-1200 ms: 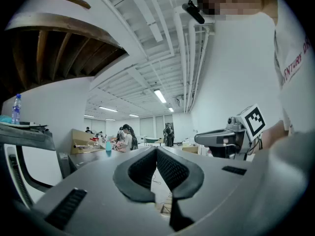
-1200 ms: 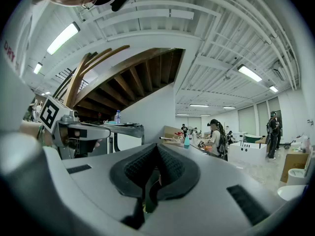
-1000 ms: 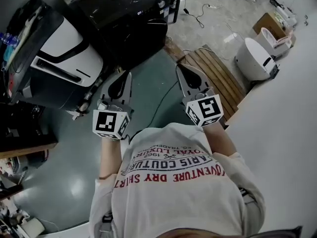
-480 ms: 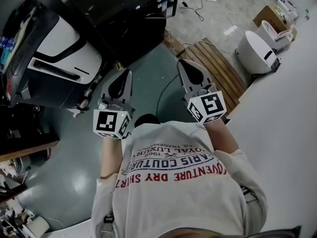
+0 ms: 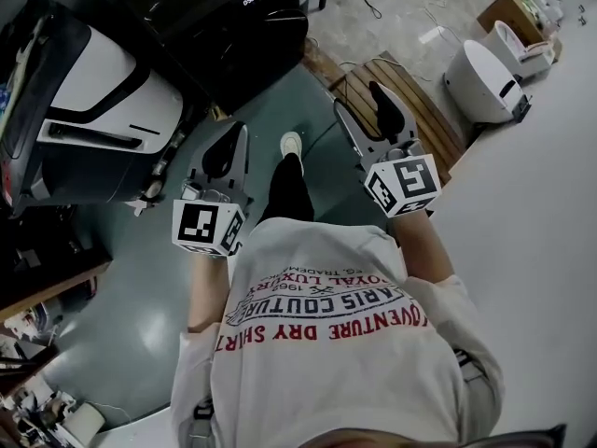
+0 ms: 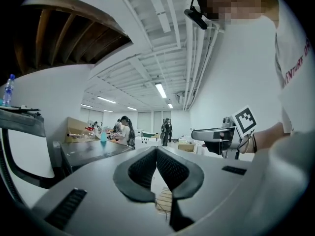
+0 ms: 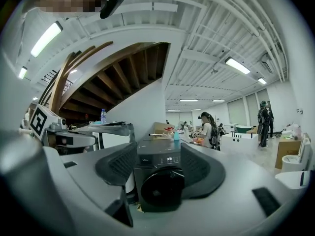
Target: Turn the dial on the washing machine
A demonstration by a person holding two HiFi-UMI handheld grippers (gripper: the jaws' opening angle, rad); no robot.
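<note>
The washing machine (image 7: 160, 188) stands dead ahead on the floor, well apart from both claws. Its display shows what looks like 058, and its dial I can't make out. The right claw (image 5: 362, 101) has just sprung open, empty, readying for the dial, I'd say. A shoe (image 5: 292, 143) now steps forward. The left claw (image 6: 156, 151) is clenched, empty. The shirt (image 5: 326, 343) reads "DRY SHIRT".

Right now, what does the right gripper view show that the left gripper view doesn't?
Only the right gripper view: the dark front-loading washing machine with its lit display, far off between the right gripper's jaws, which have just been opening with nothing gripped. Only the left gripper view: the left gripper's jaws closed tip to tip, wooden slats below. Both: the person working in the background and ceiling strip lights.
</note>
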